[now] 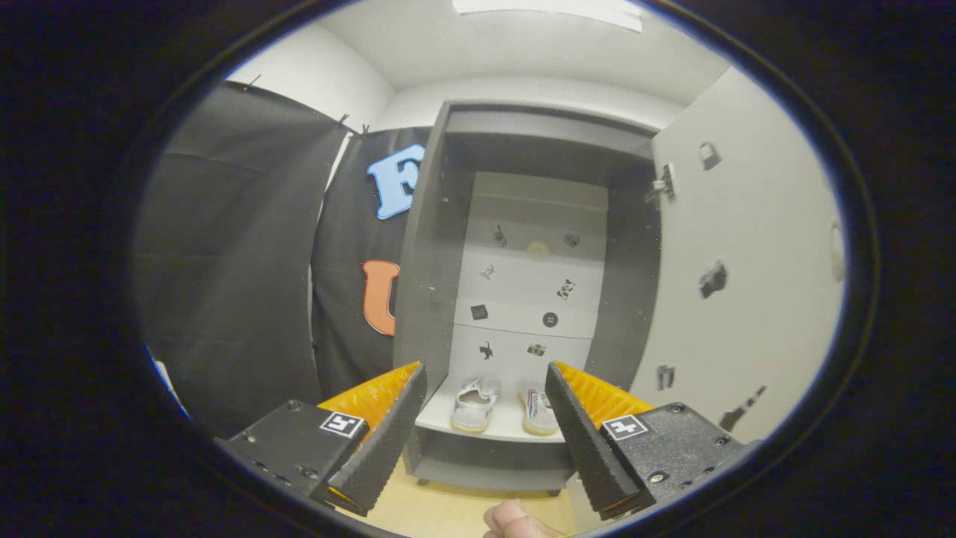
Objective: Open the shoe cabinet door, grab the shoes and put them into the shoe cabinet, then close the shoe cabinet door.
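Presently, findings as follows.

Gripper: the gripper (485,418) is released, fingers spread wide and holding nothing; it hangs in front of the cabinet, well back from it.

Shoe cabinet: the shoe cabinet (429,261) stands open ahead, grey outside, pale back panel with small dark stickers.

Door: the shoe cabinet door (739,284) is swung fully out on the right-hand side, inner face towards the camera, hinge visible near its top corner.

Shoes: the shoes (508,403), a pale pair, sit side by side on the bottom shelf (448,418) inside the cabinet, seen between and beyond the fingers.

Task stage (judgement): door opened and shoes stowed; closing the door appears to be what is left.

Handling, shoes (judgement): light, soft canvas-like uppers that would yield under the fingers; the heel collar or side wall would be the sound place to pinch. No further grip looks needed.

Handling, door (judgement): rigid flat panel, light on its hinge, smooth face likely slippery to a pinch. Best pushed on the free edge, far from the hinge.

Risk (judgement): a finger could catch between door edge and frame.

Other: a fingertip (511,519) of the person shows below the gripper, over the pale wooden floor (448,512).
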